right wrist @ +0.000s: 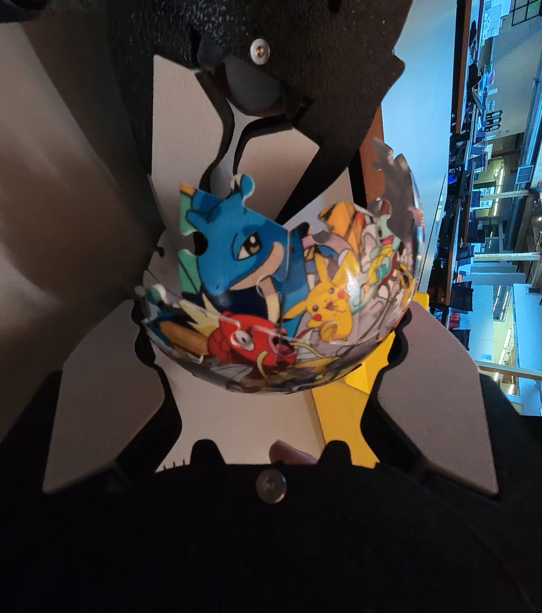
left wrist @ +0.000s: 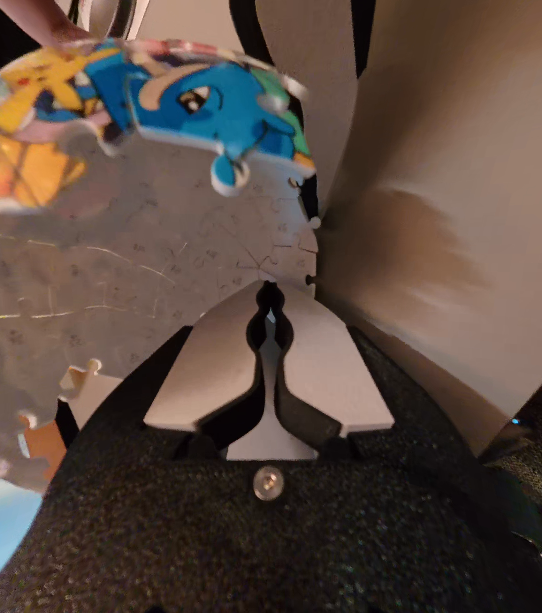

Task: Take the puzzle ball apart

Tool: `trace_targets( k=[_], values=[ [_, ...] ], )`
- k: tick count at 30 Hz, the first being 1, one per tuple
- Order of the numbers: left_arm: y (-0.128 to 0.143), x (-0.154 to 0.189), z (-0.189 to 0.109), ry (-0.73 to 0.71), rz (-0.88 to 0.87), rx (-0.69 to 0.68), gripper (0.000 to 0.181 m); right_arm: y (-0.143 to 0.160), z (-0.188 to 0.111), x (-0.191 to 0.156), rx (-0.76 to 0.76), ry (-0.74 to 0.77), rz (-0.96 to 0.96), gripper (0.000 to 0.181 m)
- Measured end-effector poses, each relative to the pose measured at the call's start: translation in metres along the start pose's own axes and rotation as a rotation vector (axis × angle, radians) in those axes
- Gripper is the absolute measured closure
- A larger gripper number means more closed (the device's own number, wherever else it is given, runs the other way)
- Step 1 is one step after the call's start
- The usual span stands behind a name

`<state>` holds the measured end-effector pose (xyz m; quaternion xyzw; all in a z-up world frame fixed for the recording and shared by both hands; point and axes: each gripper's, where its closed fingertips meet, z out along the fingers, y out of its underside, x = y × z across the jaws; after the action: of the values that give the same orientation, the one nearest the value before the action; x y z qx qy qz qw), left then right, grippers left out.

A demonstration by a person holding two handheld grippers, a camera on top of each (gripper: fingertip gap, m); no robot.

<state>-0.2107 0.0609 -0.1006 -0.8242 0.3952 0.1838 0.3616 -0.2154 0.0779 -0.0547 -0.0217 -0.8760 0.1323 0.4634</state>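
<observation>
Between right gripper (right wrist: 272, 335) fingers, puzzle ball (right wrist: 296, 308) opening-up

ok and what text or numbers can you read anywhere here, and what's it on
Grey inner side of the puzzle ball: small printed marks on the pieces, too blurred to read.
Outer side of the puzzle ball, right wrist view: cartoon pictures only, no words to be seen.
Papers on the far wall: too small to read.
Nothing else shows any legible writing.

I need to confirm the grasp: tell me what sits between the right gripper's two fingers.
The puzzle ball, a partly opened shell, sits between the fingers of the right gripper, both pads against its sides. The right wrist view shows it.
</observation>
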Motion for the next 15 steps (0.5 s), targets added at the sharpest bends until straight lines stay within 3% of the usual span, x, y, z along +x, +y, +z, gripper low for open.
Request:
trace_targets(
  k=[3, 15],
  values=[
    [0.0, 0.0, 0.0, -0.01, -0.006, 0.008, 0.181, 0.001, 0.0, 0.0, 0.005, 0.0, 0.02, 0.042],
    [0.012, -0.036, -0.035, -0.163, -0.361, 0.201, 0.181, 0.016, 0.005, -0.001, 0.035, -0.032, 0.227, 0.042]
  ],
)
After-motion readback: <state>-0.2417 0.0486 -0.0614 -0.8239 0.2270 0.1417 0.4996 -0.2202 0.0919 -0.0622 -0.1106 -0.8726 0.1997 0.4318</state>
